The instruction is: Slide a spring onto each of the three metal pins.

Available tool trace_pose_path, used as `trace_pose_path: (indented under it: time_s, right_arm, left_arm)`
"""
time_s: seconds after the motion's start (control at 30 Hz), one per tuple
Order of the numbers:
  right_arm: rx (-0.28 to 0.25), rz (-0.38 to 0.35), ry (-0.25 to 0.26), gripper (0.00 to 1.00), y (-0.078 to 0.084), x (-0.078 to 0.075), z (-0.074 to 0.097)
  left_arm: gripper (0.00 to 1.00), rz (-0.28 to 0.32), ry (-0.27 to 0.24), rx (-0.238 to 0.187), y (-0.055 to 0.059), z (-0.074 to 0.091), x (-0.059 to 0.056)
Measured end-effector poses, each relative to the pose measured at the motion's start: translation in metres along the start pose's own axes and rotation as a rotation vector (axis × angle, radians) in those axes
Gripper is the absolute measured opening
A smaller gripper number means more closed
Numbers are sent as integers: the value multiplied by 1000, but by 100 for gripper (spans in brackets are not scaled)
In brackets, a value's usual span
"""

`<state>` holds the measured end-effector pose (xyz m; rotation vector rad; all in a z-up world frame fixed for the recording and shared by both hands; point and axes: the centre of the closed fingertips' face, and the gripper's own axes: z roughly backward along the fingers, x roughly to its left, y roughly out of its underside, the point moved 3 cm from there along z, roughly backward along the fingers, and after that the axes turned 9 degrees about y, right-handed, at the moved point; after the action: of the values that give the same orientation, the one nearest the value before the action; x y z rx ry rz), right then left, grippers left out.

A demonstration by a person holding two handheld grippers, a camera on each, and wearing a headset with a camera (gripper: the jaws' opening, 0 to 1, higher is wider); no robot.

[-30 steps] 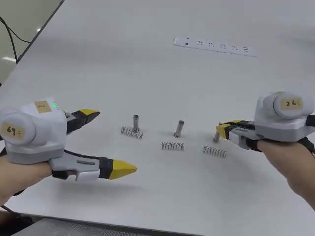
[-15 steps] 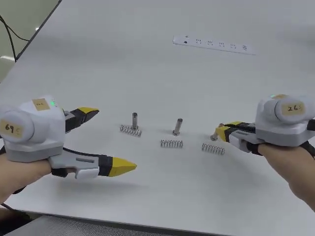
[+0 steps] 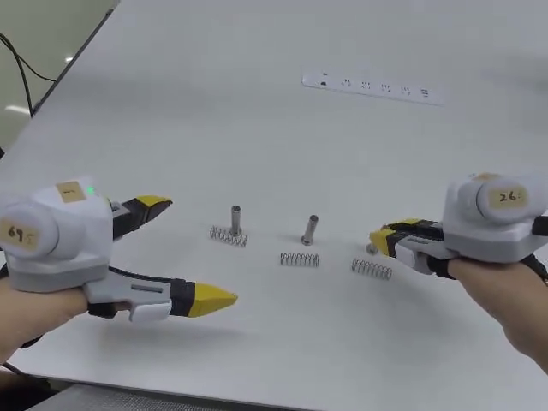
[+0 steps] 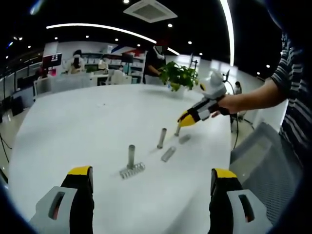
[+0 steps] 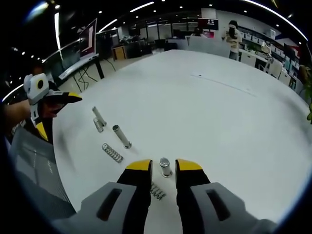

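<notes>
None threaded yet: three coiled wire springs (image 3: 299, 259) lie flat on the white tabletop (image 3: 257, 128) beside three bare upright steel pins (image 3: 311, 229); right gripper (image 3: 381, 240), jaws slightly parted, straddles the rightmost pin (image 5: 165, 167); left gripper (image 3: 187, 250) gaping, empty.

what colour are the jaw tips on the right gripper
Yellow, with black just behind them. The right gripper shows this best in the right gripper view.

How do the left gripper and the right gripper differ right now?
The left gripper has its jaws spread wide with nothing between them; the right gripper has its jaws narrowly apart, either side of the rightmost pin. The left gripper's label reads 69, the right gripper's 26. Both have yellow tips, and neither grips anything.
</notes>
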<state>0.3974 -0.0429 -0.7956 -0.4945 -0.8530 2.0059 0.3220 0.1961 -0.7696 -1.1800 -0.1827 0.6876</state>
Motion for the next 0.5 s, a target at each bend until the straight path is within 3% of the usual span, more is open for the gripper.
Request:
trace_pose_path:
  time_s: [0.5]
  right_arm:
    - [6,-6,-7,30,1,1,0]
  left_arm:
    - [98,2,6,1,-1,-1,-1]
